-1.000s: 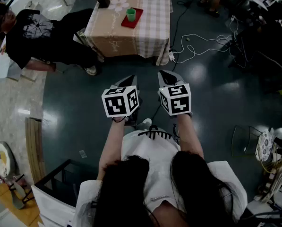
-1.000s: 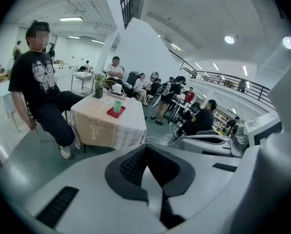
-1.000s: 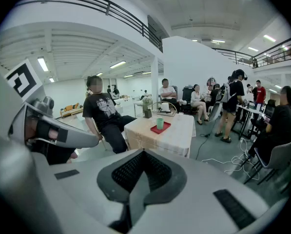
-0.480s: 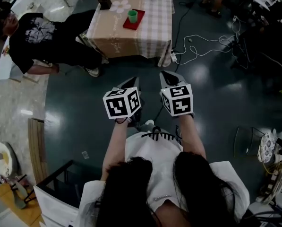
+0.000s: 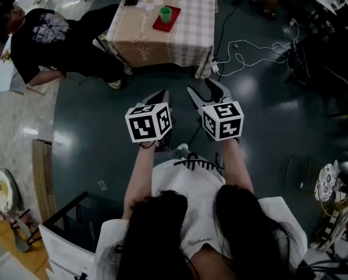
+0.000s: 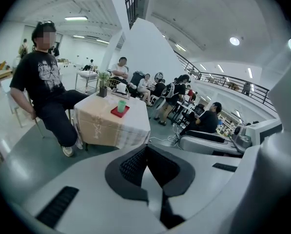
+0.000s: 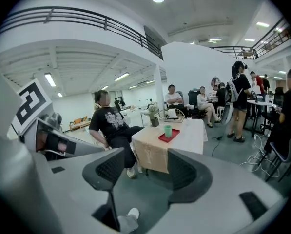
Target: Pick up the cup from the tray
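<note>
A green cup (image 5: 165, 14) stands on a red tray (image 5: 161, 23) on a cloth-covered table (image 5: 179, 37) far ahead across the floor. The left gripper view shows the cup (image 6: 121, 106) and tray (image 6: 119, 112) small and distant, and so does the right gripper view: cup (image 7: 167, 130), tray (image 7: 169, 136). Both grippers are held side by side in front of the person, far short of the table. My left gripper (image 5: 158, 97) (image 6: 146, 150) is shut and empty. My right gripper (image 5: 204, 91) (image 7: 145, 167) is open; its jaws have just been opening, with nothing between them.
A person in a black shirt (image 5: 42, 37) sits at the table's left side. A white cable (image 5: 249, 54) and power strip (image 5: 214, 67) lie on the dark floor right of the table. A wooden bench (image 5: 42, 179) stands at left. More people sit behind the table (image 7: 203, 101).
The right gripper's jaws have spread apart from shut. Both grippers stay in about the same place. The table has shifted slightly toward the top of the head view.
</note>
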Action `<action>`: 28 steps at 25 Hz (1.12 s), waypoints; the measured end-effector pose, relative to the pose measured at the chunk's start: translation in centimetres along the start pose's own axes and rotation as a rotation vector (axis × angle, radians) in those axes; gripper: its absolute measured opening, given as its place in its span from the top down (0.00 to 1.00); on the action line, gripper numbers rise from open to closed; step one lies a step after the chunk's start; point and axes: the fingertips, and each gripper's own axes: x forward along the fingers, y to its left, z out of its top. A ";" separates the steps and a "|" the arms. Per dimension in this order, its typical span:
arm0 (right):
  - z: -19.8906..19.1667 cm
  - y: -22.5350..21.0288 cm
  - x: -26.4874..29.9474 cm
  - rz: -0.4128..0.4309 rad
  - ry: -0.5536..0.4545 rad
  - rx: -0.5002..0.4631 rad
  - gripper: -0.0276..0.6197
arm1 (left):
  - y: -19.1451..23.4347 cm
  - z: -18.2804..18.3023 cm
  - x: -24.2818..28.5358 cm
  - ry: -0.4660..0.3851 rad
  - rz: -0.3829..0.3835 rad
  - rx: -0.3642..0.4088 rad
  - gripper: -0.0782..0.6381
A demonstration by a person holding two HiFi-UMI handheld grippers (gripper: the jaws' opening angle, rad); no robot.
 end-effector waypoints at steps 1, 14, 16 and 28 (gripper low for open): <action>0.2 0.0 0.3 0.007 -0.012 0.002 0.52 | 0.1 0.2 0.3 0.001 -0.002 0.002 0.88; 4.4 -4.8 8.5 -0.039 -0.021 -0.001 0.41 | 4.1 7.9 8.6 0.023 -0.028 0.038 0.88; 5.2 -5.5 10.8 -0.044 0.000 -0.007 0.40 | 5.2 9.5 10.2 0.035 -0.028 0.042 0.88; 9.6 -7.8 21.3 -0.088 0.067 0.012 0.38 | 11.8 18.1 17.1 0.089 -0.037 0.053 0.88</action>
